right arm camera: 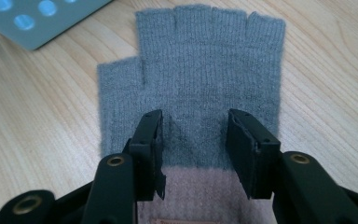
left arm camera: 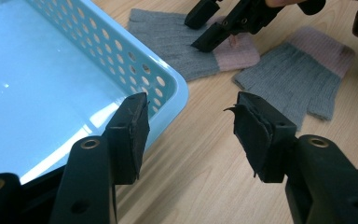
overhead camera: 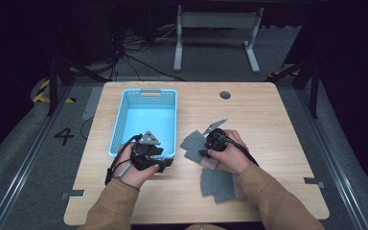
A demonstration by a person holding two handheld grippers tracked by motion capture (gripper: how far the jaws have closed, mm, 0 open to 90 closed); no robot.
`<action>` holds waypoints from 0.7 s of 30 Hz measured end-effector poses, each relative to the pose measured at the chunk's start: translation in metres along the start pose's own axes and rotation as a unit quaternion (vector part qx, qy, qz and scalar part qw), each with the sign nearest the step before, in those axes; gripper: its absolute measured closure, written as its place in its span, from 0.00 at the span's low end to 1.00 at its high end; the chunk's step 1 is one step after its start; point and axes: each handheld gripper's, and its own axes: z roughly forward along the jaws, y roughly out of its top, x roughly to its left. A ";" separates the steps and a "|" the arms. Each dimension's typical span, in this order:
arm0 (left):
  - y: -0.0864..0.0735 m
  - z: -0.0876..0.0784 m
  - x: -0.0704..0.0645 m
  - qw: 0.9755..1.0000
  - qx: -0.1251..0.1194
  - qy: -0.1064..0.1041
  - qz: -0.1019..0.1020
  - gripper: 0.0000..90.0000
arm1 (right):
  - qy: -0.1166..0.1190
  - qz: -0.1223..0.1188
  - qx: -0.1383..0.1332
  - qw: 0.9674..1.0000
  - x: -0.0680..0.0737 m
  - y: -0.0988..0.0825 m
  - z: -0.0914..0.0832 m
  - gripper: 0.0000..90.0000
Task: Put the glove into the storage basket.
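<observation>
Two grey fingerless gloves with pink cuffs lie flat on the wooden table. My right gripper [right arm camera: 193, 149] is open and points down at one glove [right arm camera: 205, 70], its jaws standing apart over the palm just above the pink cuff. In the high view this glove [overhead camera: 190, 143] lies right of the light blue basket [overhead camera: 124, 125], with the right gripper [overhead camera: 203, 152] on top of it. The second glove [overhead camera: 218, 184] lies nearer the front edge. My left gripper [left arm camera: 191, 133] is open and holds nothing, hovering at the basket's near right corner [left arm camera: 168, 77]. From there I see both gloves [left arm camera: 168, 39] [left arm camera: 293, 79] and the right gripper [left arm camera: 209, 28].
The basket holds nothing that I can see. A round cable hole [overhead camera: 225, 95] sits at the table's far edge. Bare wood [overhead camera: 268, 120] stretches to the right of the gloves. A table frame [overhead camera: 215, 28] and cables stand on the floor beyond.
</observation>
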 end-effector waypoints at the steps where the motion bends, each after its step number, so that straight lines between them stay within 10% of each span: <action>1: 0.000 0.000 0.000 1.000 -0.002 0.000 0.001 0.51 | -0.002 0.000 0.002 1.000 0.001 0.000 0.001 0.63; 21: 0.001 0.002 0.001 1.000 -0.001 -0.001 0.001 0.51 | 0.001 -0.012 0.028 1.000 0.000 0.009 0.001 0.93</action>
